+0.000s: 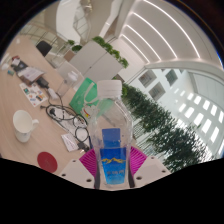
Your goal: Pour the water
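Between 2 fingers of gripper (113,166): upright bottle (112,140), clamped by pink pads (90,162); bottle base hidden.

We see one clear plastic bottle (113,140) low in the centre of the frame, upright and leaning slightly left. It has a white cap on top and a blue label (yellow mark on it) across its lower half. The body above the label looks transparent.
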Tool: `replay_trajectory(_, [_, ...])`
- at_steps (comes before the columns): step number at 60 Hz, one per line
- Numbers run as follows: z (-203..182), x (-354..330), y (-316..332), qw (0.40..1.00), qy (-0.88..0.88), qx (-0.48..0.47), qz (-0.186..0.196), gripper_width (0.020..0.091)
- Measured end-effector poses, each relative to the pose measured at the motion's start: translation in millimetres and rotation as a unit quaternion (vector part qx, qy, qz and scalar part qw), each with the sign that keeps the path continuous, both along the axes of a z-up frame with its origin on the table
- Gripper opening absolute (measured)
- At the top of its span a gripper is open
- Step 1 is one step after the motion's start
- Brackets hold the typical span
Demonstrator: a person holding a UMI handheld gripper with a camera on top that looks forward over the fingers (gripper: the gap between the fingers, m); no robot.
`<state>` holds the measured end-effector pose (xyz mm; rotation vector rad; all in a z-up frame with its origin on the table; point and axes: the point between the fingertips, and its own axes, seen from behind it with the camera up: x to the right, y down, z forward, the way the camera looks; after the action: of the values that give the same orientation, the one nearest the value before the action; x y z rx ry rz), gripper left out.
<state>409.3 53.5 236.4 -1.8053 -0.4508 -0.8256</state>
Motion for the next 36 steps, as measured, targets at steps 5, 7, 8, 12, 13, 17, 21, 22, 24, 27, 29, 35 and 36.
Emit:
replay_trajectory(5, [8, -42, 7, 0.981, -0.189, -0.036, 0.027, 0.0384])
replay_trajectory(7, [20, -53, 2, 0.964, -0.253, -0.062, 0.045, 0.0382])
replay_trajectory(8, [6, -63, 13, 0.958, -0.276, -0.065, 0.049, 0.0384])
replay_trajectory(12, [-7, -88, 21, 0.921, -0.375, -0.093, 0.057, 0.0384])
replay_trajectory(13, [-11, -92, 23, 0.909, -0.4, -0.103, 0.058, 0.0382])
replay_trajectory(17, [-17, -103, 28, 0.859, -0.486, -0.14, 0.081, 0.0383])
replay_trajectory(21, [-24, -104, 33, 0.802, -0.57, -0.161, 0.079, 0.0385])
replay_trajectory(22, [-25, -103, 34, 0.788, -0.587, -0.168, 0.076, 0.0384])
replay_trajectory(24, [-30, -104, 34, 0.766, -0.611, -0.184, 0.078, 0.0384])
replay_trajectory(27, [-30, -105, 35, 0.743, -0.633, -0.202, 0.078, 0.0384])
replay_trajectory(29, [-31, -105, 36, 0.732, -0.645, -0.207, 0.074, 0.0385])
replay_trajectory(35, [-31, -102, 34, 0.728, -0.647, -0.219, 0.063, 0.0382])
replay_trajectory(36, [-32, -101, 34, 0.73, -0.644, -0.22, 0.061, 0.0382])
